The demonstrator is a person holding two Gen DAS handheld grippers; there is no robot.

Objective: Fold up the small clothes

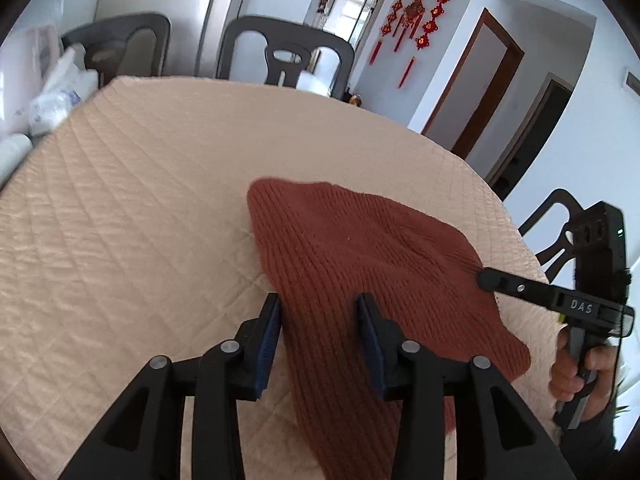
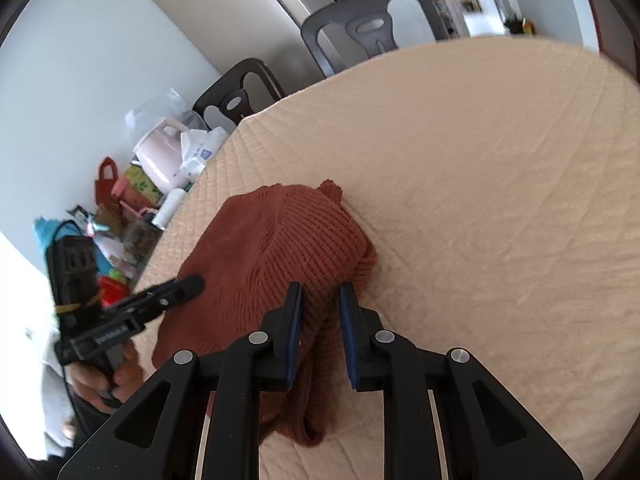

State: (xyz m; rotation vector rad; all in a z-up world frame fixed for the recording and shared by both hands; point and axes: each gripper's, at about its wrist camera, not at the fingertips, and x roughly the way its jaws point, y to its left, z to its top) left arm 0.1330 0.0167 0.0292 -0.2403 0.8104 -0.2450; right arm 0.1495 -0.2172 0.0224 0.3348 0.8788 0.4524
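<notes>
Rust-red knit garment (image 1: pixel 360 264) lies bunched on the quilted surface (image 1: pixel 140 208), toward its near edge. Left gripper (image 1: pixel 320 336) has its jaws spread fairly wide, a strip of knit running between them but not pinched. Right gripper (image 2: pixel 320 328) has narrower jaws straddling a raised ridge of fabric; whether they bite is hard to tell. Looks like mid-fold, both tools lining up on edges. Next move calls for closing on the cloth, then lifting it across. Chairs (image 1: pixel 280 52) ring the far side; clutter (image 2: pixel 160 168) crowds the left rim, well clear of the work.
</notes>
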